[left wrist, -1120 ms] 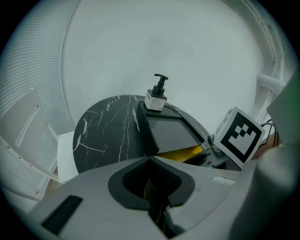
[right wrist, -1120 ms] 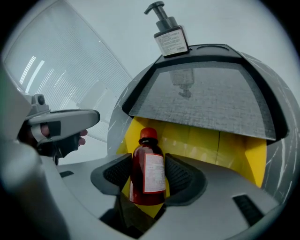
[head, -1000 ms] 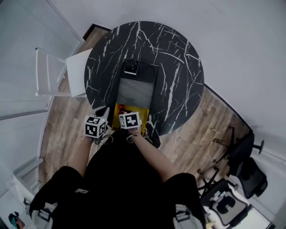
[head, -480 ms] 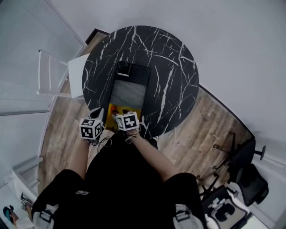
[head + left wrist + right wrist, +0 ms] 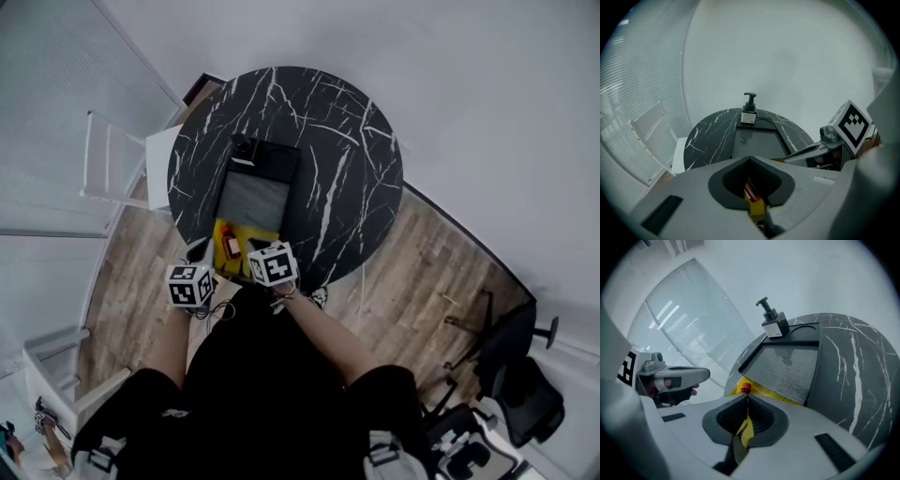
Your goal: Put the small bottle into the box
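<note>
A small red bottle with an orange cap lies in the yellow box at the near edge of the round black marble table. My right gripper is just on the near side of the box. Its jaws are shut, with their tips close behind the bottle cap, and only yellow shows through the gap under them. My left gripper hovers at the box's left side, also shut. The red bottle and the yellow box show below its jaws.
A black tray with a grey mat lies beyond the box, and a black pump bottle stands at its far end. A white chair stands left of the table. Office chairs are at the lower right.
Both grippers have drawn back toward the table's near edge. The right gripper no longer covers the box, so the red bottle now shows inside it.
</note>
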